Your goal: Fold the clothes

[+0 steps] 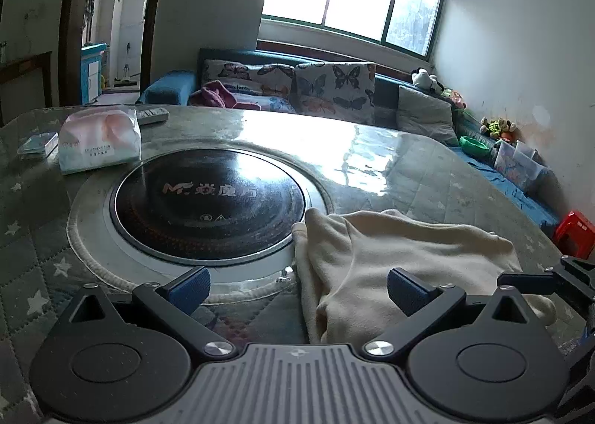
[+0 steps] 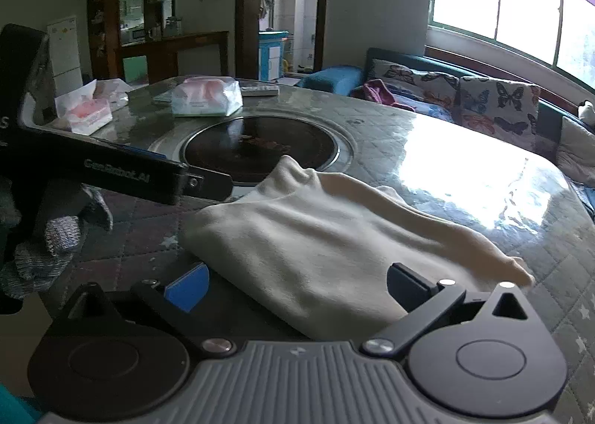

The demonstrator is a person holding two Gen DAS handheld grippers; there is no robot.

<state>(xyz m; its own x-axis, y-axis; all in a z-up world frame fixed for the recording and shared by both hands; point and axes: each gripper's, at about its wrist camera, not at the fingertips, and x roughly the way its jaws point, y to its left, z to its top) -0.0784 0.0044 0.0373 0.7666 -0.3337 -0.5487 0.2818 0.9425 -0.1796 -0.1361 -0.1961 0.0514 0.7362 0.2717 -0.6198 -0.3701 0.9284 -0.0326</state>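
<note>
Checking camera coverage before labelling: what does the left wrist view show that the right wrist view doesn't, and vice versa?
Left wrist only: a red stool by the wall, a green bowl and stuffed toys along the sofa.

Right wrist only: an opened tissue box, a white fridge, and the left claw's body from the side.

Both: the cream garment on the table, the round black cooktop, the white tissue pack, and butterfly cushions. Each view's own claw stands open over the garment's near edge.
</note>
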